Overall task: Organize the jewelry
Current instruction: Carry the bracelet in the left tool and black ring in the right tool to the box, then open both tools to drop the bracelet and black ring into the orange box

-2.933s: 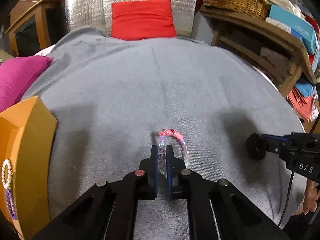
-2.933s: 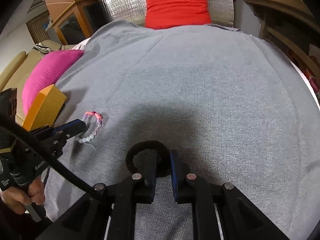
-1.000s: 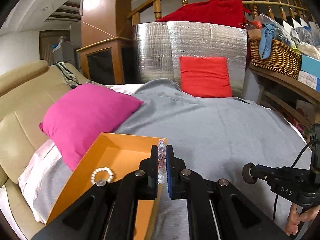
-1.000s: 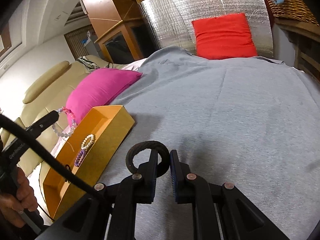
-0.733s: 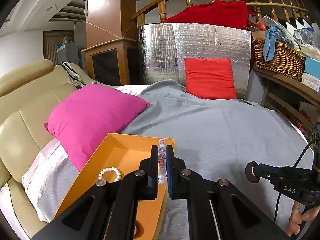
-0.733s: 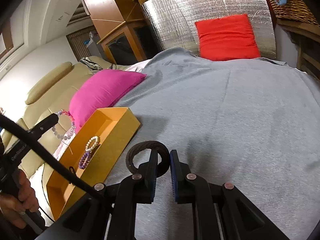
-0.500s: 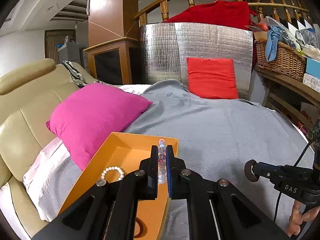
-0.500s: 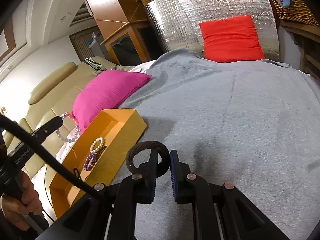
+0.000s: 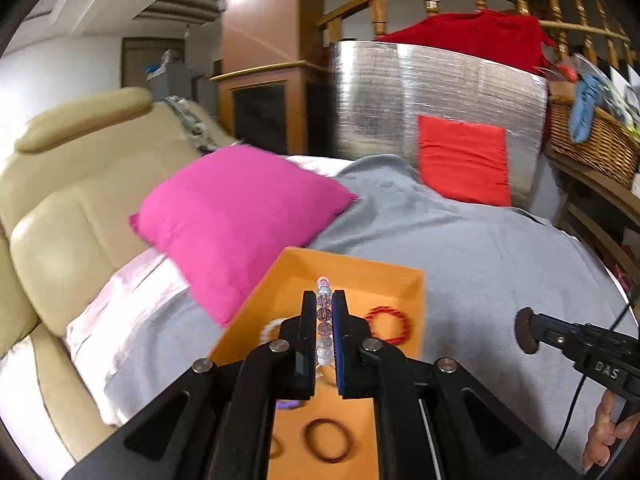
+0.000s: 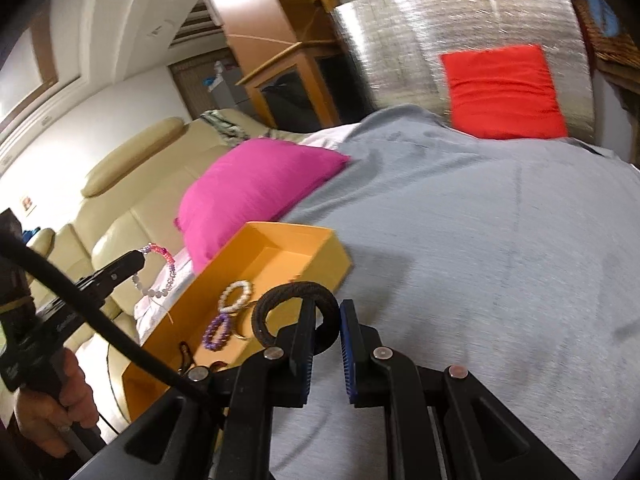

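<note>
My left gripper (image 9: 324,300) is shut on a pink and clear beaded bracelet (image 9: 323,320) and holds it above the orange tray (image 9: 396,276). That bracelet (image 10: 160,270) hangs from the left gripper in the right wrist view. My right gripper (image 10: 325,312) is shut on a dark brown ring bracelet (image 10: 296,294) just right of the tray (image 10: 320,256). In the tray lie a red bracelet (image 9: 387,325), a brown ring (image 9: 328,440), a white pearl bracelet (image 10: 236,295) and a purple one (image 10: 218,332).
The tray sits on a grey blanket (image 9: 500,264) beside a pink cushion (image 9: 236,216). A beige sofa (image 9: 80,184) is on the left, a red cushion (image 9: 464,160) against a silver panel at the back, wooden shelves with a basket (image 9: 592,152) on the right.
The left gripper has carried the beaded bracelet from the blanket to above the tray. The right gripper has moved left toward the tray with the dark ring.
</note>
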`<move>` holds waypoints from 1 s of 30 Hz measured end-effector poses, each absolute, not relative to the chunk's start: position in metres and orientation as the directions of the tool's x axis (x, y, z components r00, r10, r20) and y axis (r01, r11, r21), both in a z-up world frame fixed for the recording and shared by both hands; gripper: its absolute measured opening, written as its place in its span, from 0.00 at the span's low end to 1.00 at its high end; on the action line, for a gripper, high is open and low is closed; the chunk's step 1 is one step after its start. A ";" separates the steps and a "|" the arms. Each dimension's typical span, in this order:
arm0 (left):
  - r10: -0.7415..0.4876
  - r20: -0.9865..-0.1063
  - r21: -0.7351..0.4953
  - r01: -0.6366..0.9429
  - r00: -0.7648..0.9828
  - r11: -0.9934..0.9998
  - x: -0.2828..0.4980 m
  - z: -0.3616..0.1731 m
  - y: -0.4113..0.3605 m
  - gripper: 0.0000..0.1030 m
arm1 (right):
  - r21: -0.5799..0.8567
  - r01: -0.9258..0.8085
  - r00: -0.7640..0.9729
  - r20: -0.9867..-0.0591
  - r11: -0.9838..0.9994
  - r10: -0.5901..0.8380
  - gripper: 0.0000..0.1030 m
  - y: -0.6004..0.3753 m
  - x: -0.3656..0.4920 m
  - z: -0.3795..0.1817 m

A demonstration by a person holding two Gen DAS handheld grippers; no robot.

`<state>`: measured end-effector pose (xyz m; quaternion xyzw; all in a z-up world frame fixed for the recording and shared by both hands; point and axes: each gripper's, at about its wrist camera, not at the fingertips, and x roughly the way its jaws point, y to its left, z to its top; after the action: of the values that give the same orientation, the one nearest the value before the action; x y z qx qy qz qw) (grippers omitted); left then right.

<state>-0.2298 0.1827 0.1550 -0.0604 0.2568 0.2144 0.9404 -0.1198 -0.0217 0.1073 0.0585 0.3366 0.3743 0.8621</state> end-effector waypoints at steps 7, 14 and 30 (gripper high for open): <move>0.356 -0.579 -0.023 -0.450 0.734 0.893 -0.268 0.145 0.225 0.07 | 0.352 -0.728 0.357 -0.538 0.588 0.764 0.13 0.034 -0.154 0.114; 0.241 -0.676 -0.098 -0.408 0.697 0.908 -0.297 0.116 0.239 0.07 | 0.329 -0.805 0.195 -0.638 0.494 0.744 0.13 0.092 -0.188 0.097; 0.113 -0.840 -0.174 -0.462 0.531 0.870 -0.291 0.042 0.261 0.07 | 0.191 -0.919 0.076 -0.774 0.346 0.629 0.14 0.147 -0.226 0.053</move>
<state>-0.2907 0.2609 0.0416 -0.1919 0.4542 0.1686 0.8535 -0.2261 0.1471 0.0526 -0.1776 0.4078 0.5437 0.7117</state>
